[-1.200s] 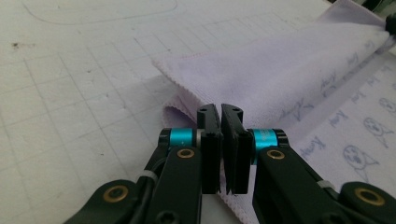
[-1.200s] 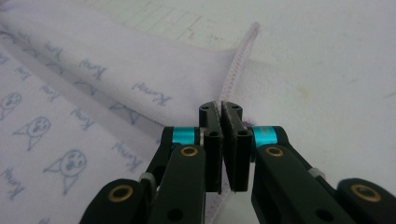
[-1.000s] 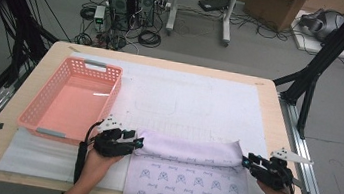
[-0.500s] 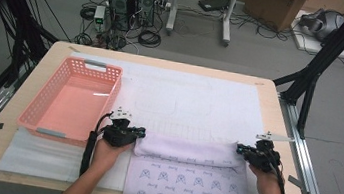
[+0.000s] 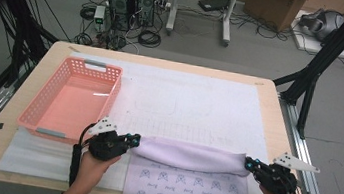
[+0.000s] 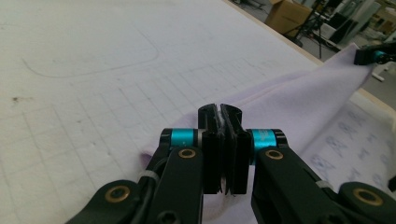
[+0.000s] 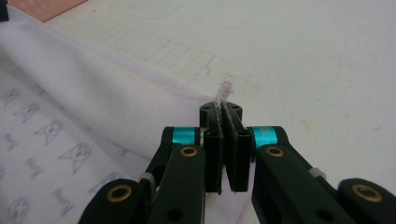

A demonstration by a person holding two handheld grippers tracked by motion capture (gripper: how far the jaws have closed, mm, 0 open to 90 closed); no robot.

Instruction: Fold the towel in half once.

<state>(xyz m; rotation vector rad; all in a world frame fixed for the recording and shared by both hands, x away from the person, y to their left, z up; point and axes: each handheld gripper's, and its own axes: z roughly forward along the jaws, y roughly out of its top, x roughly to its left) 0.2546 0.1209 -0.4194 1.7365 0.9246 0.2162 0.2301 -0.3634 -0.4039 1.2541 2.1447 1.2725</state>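
Cloth (image 5: pixel 187 155) edge farther forward; frayed corner (image 7: pixel 224 88) pinched.

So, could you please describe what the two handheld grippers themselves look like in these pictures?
Both are black two-jaw tools. The left gripper and right gripper each have flat black jaws on jointed black links with brass-coloured pivot pins, a bright teal band either side of the jaws, and white zip ties. Each carries a grey three-cornered plate on top; a black cable trails from the left one. No sleeves cover the forearms.
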